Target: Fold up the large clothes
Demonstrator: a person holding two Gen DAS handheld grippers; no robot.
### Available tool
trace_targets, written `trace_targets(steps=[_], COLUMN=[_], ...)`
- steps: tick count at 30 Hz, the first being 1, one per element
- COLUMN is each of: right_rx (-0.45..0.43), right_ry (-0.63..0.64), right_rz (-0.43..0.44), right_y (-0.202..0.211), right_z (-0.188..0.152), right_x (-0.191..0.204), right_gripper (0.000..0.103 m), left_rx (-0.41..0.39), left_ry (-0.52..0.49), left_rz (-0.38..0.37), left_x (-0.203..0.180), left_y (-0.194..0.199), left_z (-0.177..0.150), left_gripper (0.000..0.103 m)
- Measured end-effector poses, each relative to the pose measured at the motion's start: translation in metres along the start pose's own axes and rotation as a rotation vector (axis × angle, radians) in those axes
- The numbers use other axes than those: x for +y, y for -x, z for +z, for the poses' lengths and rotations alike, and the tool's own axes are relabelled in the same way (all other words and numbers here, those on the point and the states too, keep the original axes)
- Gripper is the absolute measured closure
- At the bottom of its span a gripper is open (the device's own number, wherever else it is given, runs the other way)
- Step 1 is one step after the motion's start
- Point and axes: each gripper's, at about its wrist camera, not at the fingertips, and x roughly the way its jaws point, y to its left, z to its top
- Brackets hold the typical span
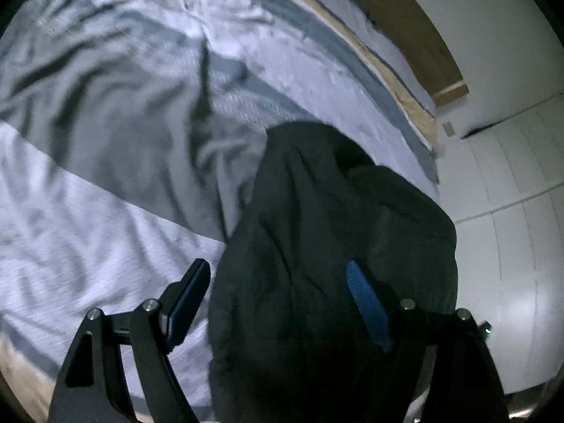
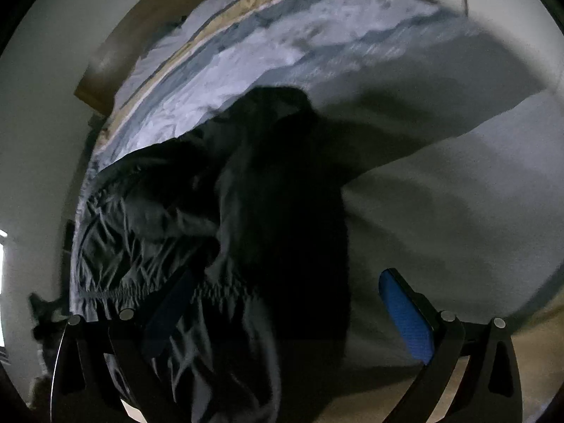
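The right claw (image 2: pixel 285 312) stands with its two blue-padded fingers (image 2: pixel 405 320) wide apart. Dark, shiny, crinkled clothing (image 2: pixel 246 246) lies bunched between them, crowding the left finger and reaching down past the near edge; whether the pads press on it is unclear, though the right pad is bare and apart from the cloth. An elastic gathered hem shows near the left finger. Beyond, the bed (image 2: pixel 440 211) carries a pale grey sheet and, at the far left, striped bedding (image 2: pixel 246 46) in blue, white and tan.
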Motion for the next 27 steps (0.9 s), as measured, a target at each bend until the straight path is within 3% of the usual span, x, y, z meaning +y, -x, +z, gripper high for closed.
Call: trace_targets(steps=[7,11,19,24,27], right_rx=[0.171,0.224,0.284,0.345,0.357], right_ry=[-0.036,-0.044,0.001,0.009,0.012], right_rz=[0.142,0.193,0.261,0.419,0.457], right_y=[-0.056,-0.081,-0.108,-0.129,-0.140], right_z=[-0.011,-0.004,0.005,0.000,-0.001], right_x=[-0.008,-0.010,-0.006,0.015,0.025], right_gripper=[0.000,0.000,0.000,0.000,0.000], left_rx=[0.121,0.166,0.207,0.259,0.276], left_ry=[-0.078,-0.059,-0.068,-0.017,-0.007], left_rz=[-0.058,-0.082,-0.181,-0.365,-0.394], left_x=[-0.010,0.002,0.010,-0.001,-0.006], left_y=[-0.049,-0.082,-0.117,-0.127,-0.136], left_z=[-0.011,-0.003,-0.004,-0.015,-0.019], left_gripper=[0.024,0.000,0.000,0.000,0.000])
